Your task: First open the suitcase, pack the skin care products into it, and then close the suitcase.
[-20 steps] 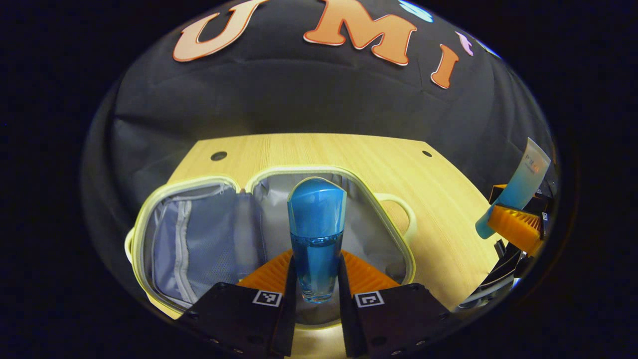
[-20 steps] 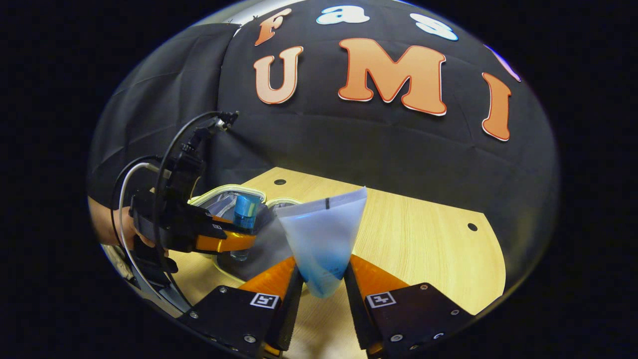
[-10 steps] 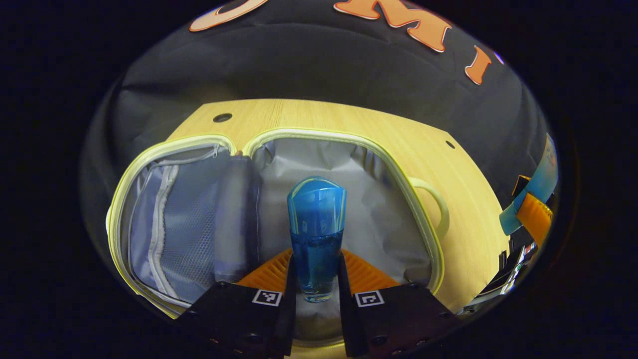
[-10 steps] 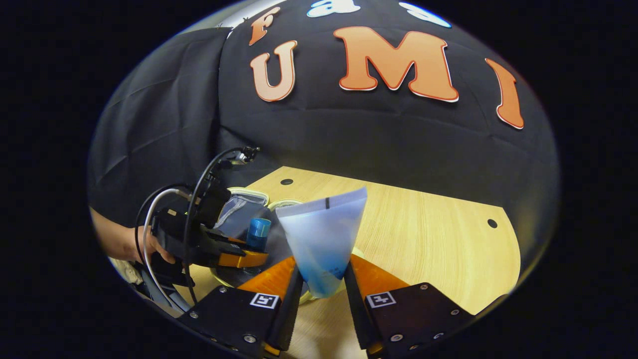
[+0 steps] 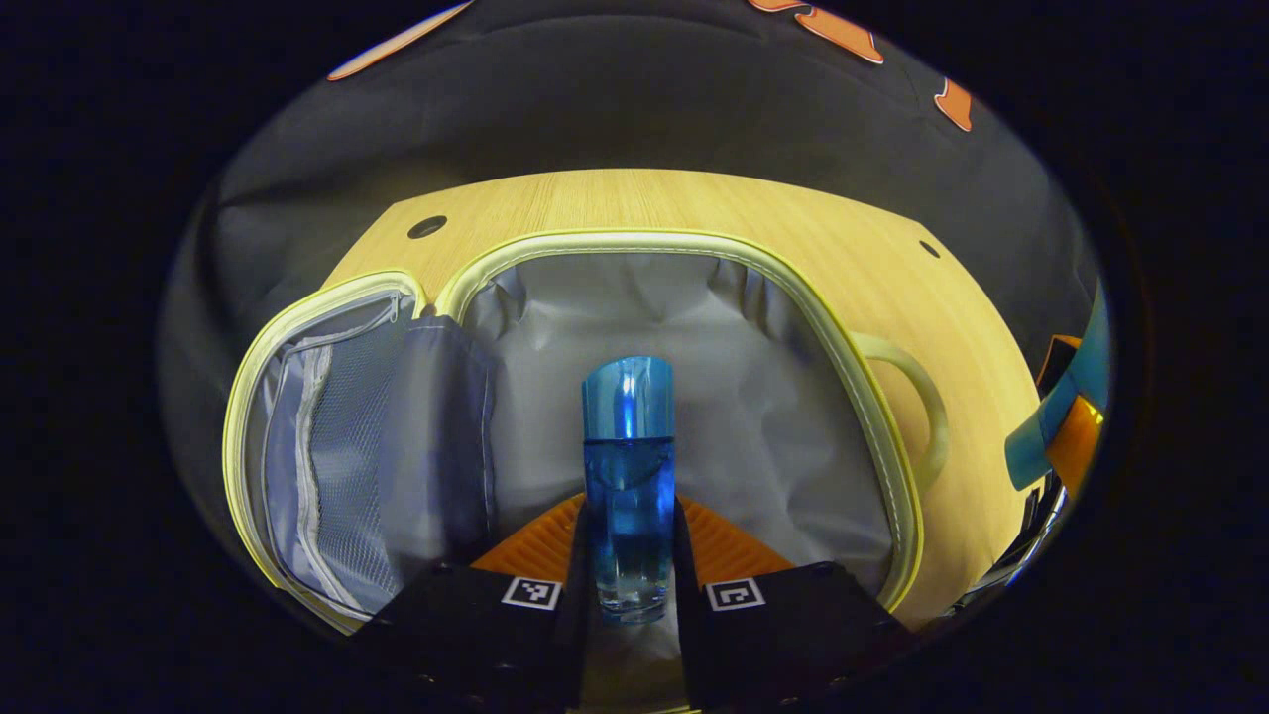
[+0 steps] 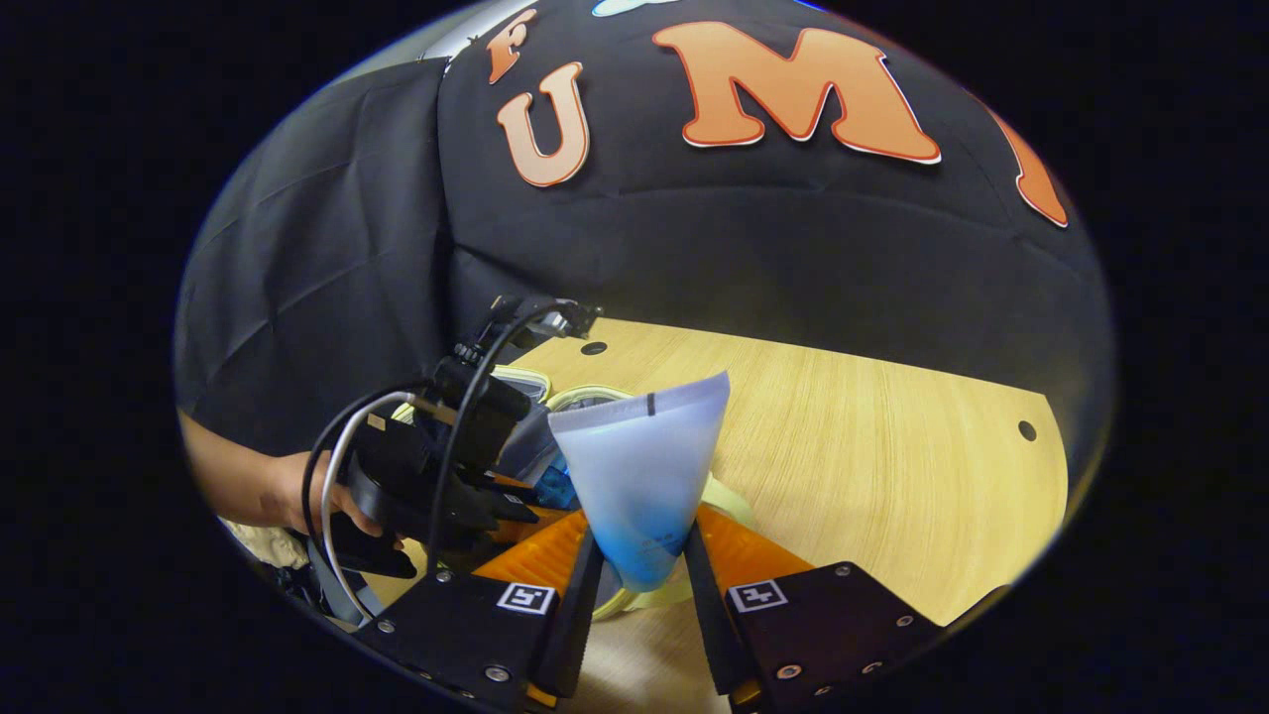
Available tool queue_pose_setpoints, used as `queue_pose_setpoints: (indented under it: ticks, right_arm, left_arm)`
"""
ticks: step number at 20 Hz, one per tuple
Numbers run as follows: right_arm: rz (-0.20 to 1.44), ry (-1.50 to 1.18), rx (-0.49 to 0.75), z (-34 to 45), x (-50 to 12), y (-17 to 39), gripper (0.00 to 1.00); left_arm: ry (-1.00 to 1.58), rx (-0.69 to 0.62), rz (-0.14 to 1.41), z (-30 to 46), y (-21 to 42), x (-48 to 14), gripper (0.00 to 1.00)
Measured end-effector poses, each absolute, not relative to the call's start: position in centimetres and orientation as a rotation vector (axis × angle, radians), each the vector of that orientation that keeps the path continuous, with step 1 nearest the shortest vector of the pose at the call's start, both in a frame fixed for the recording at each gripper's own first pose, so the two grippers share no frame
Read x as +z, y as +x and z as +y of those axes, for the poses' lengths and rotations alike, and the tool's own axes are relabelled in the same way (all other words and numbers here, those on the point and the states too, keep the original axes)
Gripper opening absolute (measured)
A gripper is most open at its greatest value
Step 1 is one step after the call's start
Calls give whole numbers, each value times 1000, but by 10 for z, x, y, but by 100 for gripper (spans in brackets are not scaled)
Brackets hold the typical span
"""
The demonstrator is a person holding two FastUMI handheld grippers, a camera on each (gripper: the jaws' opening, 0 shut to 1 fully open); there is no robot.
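Suitcase (image 5: pixel 684 248) lies unzipped and spread flat on the tabletop (image 5: pixel 644 198), its grey lined half beside a mesh-pocketed half (image 5: pixel 337 446), with a pale carry handle (image 5: pixel 917 407) on the side away from the mesh.

The left gripper (image 5: pixel 629 555) is clenched on a blue bottle (image 5: pixel 629 466), both fingers pressing its lower body, cap pointing away from the camera. The bottle hangs above the suitcase's lined half, not yet resting on the lining as far as I can judge.

The right gripper (image 6: pixel 639 570) is clamped on the narrow end of a pale blue tube (image 6: pixel 644 466), whose flat crimped end fans out upward. In the right gripper view the tube sits just beside the suitcase's handle side, close to the left gripper (image 6: pixel 496 501) and the hand (image 6: pixel 317 496) holding it.

Risks from here, as I judge them:
- The bottle looks smooth and cylindrical. Let go while above the lining, it would likely roll toward the hinge or the rim, or tip out over the suitcase's edge.
- Both grippers are converging on the same half of the suitcase. If the tube is brought in before the left one clears, fingers or cable could collide and knock either item loose.
- The tube is held by its narrow end only, so it may pivot or slip in the grasp.
- Anything left lying across the suitcase's rim would probably block the zip when closing.
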State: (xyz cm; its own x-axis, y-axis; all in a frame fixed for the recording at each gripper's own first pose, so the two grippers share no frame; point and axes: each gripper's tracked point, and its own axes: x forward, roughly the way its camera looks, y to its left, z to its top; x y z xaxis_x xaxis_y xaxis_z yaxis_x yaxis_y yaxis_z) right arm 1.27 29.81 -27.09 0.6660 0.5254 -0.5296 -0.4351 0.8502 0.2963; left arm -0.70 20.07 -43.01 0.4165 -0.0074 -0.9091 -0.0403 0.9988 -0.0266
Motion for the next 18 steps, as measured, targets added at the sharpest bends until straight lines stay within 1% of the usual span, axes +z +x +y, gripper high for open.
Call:
queue_pose_setpoints:
  ticks: [2,4,6,8,9,12,13,15,17,18]
  right_arm:
    - [659,155,558,300,-276,15,50]
    - [669,156,567,302,-281,17,49]
    - [677,160,570,305,-285,18,49]
    - [690,171,580,312,-288,19,50]
    - [697,175,588,315,-289,19,50]
    - [719,184,591,321,-294,16,49]
    - [729,188,590,323,-296,17,49]
    - [745,182,589,326,-301,14,49]
    - [756,184,597,330,-303,11,49]
    - [765,187,602,334,-304,11,49]
  left_arm:
    - [-40,42,1178,203,-11,-438,39]
    - [-52,52,1178,204,-11,-439,41]
    - [-59,74,1168,207,-12,-437,44]
    - [-82,84,1152,212,-14,-435,50]
    - [-92,95,1139,214,-15,-431,50]
    - [-118,130,1073,220,-21,-412,59]
    - [-134,145,1047,223,-23,-405,65]
    - [-179,173,996,223,-29,-385,73]
    - [-166,205,951,234,-36,-366,81]
    - [-151,219,925,240,-40,-355,81]
